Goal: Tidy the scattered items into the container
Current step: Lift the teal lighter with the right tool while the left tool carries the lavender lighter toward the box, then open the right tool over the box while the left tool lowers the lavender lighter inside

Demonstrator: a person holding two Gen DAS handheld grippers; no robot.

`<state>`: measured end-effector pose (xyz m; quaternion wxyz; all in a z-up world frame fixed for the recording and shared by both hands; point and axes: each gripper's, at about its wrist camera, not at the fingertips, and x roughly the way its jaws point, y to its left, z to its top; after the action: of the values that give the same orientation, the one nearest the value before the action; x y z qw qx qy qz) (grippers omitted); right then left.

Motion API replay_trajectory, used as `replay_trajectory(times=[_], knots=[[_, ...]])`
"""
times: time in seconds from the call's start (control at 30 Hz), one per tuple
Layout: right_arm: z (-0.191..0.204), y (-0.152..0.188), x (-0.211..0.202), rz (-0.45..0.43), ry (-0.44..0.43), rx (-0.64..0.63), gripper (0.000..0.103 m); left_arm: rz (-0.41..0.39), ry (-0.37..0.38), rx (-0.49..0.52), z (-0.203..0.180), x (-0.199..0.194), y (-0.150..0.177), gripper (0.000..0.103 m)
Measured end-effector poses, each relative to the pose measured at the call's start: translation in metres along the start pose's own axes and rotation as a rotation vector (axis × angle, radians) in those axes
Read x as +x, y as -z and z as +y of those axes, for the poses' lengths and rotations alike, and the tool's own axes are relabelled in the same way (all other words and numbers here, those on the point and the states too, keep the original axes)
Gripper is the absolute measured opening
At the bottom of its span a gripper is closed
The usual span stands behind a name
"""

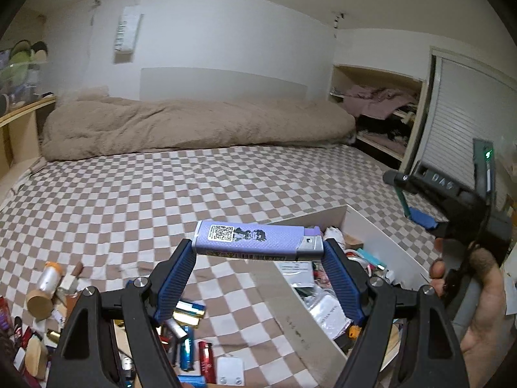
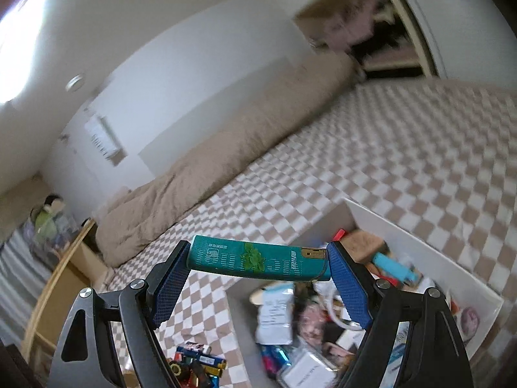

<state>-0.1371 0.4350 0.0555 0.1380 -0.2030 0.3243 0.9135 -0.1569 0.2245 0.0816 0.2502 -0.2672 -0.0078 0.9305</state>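
My left gripper (image 1: 258, 244) is shut on a purple lighter (image 1: 258, 241), held crosswise by its ends above the checkered bed, just left of the white box (image 1: 381, 229). My right gripper (image 2: 258, 260) is shut on a teal lighter (image 2: 258, 262), also held by its ends, above the near left edge of the white box (image 2: 420, 249). The box holds several packets, papers and small items. The right gripper also shows in the left wrist view (image 1: 458, 200), raised over the box's far side. Scattered lighters and batteries (image 1: 190, 333) lie on the bed below my left gripper.
A silver bottle with an orange cap (image 1: 47, 286) and small cartons lie at the left. A beige duvet (image 1: 194, 123) lies along the bed's far side. An open wardrobe with clothes (image 1: 378, 103) stands at the right. A wooden shelf (image 1: 19, 119) is at the left.
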Motion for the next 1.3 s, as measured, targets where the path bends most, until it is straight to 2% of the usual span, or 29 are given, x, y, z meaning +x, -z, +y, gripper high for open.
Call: replay_trajectory(times=[0.23,0.47,0.6,1.0,1.03,1.07,1.3], knots=[[-0.042,0.001,0.012,0.046,0.073,0.072,0.084,0.063,0.061,0.000,-0.022,0.028,0.003,0.080],[-0.084,-0.001,0.029,0.111,0.059,0.231,0.084,0.139,0.083,0.045,-0.041,0.056,0.009,0.080],[-0.093,0.000,0.038,0.131,0.088,0.266,0.084,0.164,0.082,0.094,-0.048,0.068,0.013,0.080],[-0.108,0.004,0.071,0.198,0.160,0.327,0.084,0.215,0.135,0.149,-0.054,0.102,0.018,0.080],[-0.110,0.006,0.072,0.197,0.164,0.332,0.091,0.215,0.139,0.158,-0.054,0.104,0.017,0.080],[-0.111,0.007,0.072,0.192,0.164,0.335,0.103,0.217,0.146,0.168,-0.054,0.105,0.017,0.080],[-0.111,0.014,0.067,0.201,0.167,0.315,0.103,0.247,0.188,0.226,-0.056,0.119,0.017,0.080]])
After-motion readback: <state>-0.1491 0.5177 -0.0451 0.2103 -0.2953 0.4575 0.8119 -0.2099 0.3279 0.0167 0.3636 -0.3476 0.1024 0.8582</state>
